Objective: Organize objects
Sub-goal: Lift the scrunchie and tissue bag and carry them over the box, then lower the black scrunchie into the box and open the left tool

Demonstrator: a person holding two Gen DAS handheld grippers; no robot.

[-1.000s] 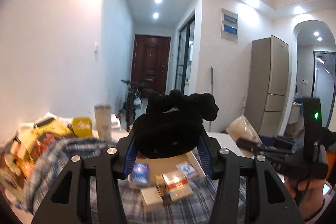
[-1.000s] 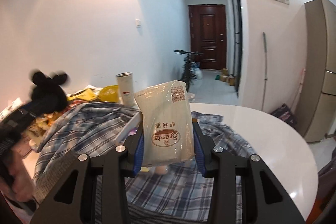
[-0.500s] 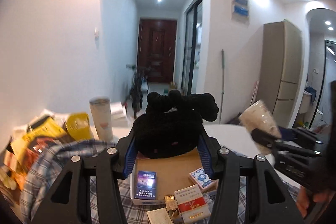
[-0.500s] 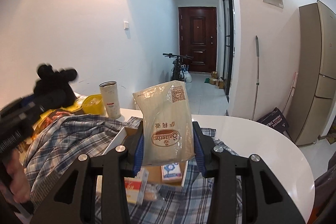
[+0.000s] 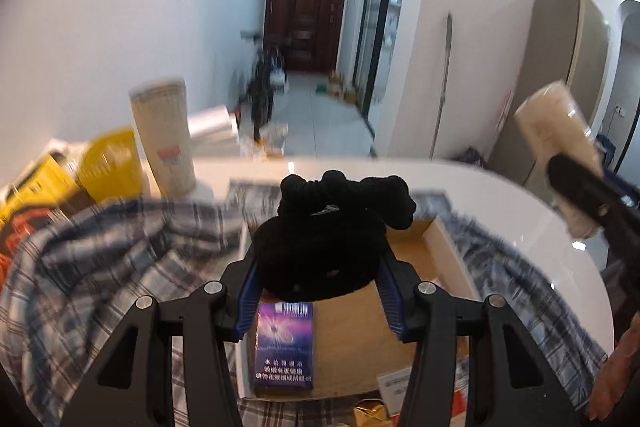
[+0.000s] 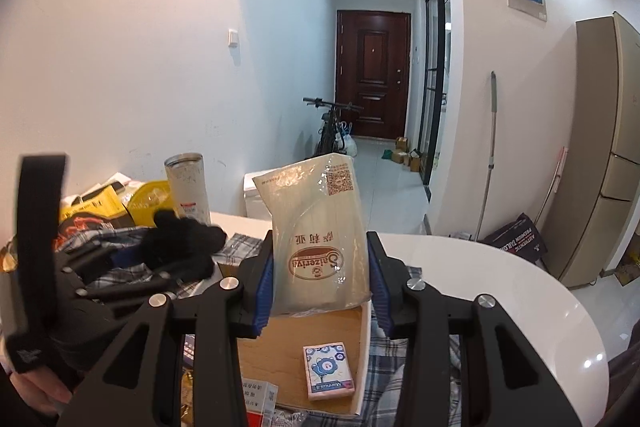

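Note:
My left gripper (image 5: 318,287) is shut on a black fuzzy plush thing (image 5: 328,227), which hangs over a shallow cardboard box (image 5: 452,243). That box holds a purple cigarette pack (image 5: 284,343) in the left wrist view. My right gripper (image 6: 320,281) is shut on a cream plastic packet (image 6: 320,239) with brown print, held upright above the same box (image 6: 362,359), where a small blue-patterned card pack (image 6: 329,371) lies. From the right wrist view the left gripper (image 6: 160,267) with its plush (image 6: 180,243) is at the left. The packet (image 5: 560,155) shows at the right of the left wrist view.
A plaid shirt (image 5: 100,259) is spread on the round white table (image 5: 540,227) under the box. A tall cylindrical tin (image 5: 166,135), yellow packaging (image 5: 108,163) and snack bags crowd the far left. More small packs lie at the near box edge (image 6: 260,403). A person's hand (image 5: 616,379) shows bottom right.
Both grippers have moved forward over the table and tilted down, so the box now lies right below them. Each still holds its object.

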